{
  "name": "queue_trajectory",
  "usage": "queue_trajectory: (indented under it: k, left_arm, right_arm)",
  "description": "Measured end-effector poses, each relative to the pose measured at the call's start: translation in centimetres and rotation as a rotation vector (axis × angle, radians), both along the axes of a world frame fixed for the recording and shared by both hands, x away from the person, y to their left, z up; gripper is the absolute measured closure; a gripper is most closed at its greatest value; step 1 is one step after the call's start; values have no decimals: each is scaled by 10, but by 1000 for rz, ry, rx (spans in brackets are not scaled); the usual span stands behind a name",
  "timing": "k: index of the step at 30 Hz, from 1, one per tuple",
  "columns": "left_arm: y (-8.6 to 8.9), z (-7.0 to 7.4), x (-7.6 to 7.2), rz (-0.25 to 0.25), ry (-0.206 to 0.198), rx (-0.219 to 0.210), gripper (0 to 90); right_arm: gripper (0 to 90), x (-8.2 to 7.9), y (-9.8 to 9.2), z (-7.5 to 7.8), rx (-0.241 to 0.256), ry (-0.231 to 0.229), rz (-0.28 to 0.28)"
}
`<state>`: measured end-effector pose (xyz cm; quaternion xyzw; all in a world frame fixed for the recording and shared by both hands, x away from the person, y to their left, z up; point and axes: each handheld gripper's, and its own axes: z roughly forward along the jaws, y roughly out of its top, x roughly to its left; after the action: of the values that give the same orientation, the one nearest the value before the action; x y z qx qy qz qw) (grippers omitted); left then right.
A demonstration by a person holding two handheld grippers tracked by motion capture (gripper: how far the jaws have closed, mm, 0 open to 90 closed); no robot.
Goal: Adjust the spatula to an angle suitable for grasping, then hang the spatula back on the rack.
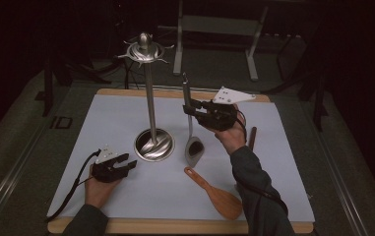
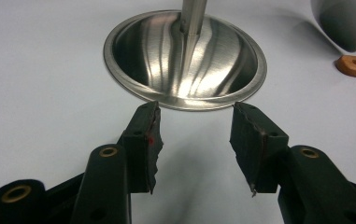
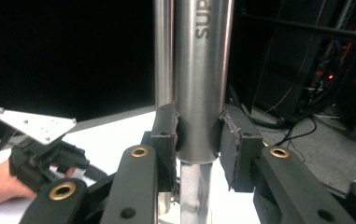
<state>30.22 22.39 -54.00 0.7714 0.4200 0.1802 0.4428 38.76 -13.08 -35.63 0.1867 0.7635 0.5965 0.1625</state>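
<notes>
Beside the tall steel stand [image 1: 150, 105], the right gripper [image 1: 198, 109] holds a metal ladle [image 1: 191, 129] upright by its handle, bowl down and close to the white mat [image 1: 126, 118] that covers the counter. Its jaws are clamped on the thick round grip of the handle, as the right gripper view shows, with the stand's post rising just behind. Holding it vertical this way looks meant to bring the top end of the handle up toward the hooks [image 1: 144, 51] that ring the crown of the stand, so the ladle can be hung there; it has not yet reached them, since the handle's tip sits well below the crown.

The left gripper [image 1: 126, 163] rests low on the mat just beside the stand's round base [image 2: 185, 58], jaws apart and holding nothing, aimed at the rim of that base. That position seems chosen to steady the stand if it rocks when the ladle is hung, as a tall thin post on a small foot could tip.

A wooden spatula [image 1: 217, 194] lies flat near the front edge, and a dark stick-like utensil [image 1: 252, 137] lies behind the right hand; both appear to be waiting their turn.
</notes>
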Motion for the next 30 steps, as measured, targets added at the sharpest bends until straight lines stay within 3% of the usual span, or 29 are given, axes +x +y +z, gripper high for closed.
queue_trajectory:
  k: [6, 30]
  left_arm:
    - [0, 0, 0, 0, -1, 0, 530]
    - [0, 0, 0, -1, -2, 2, 529]
  right_arm:
    - [693, -1, 7, 7, 37, -7, -8]
    - [693, -3, 20, 24, 90, -1, 24]
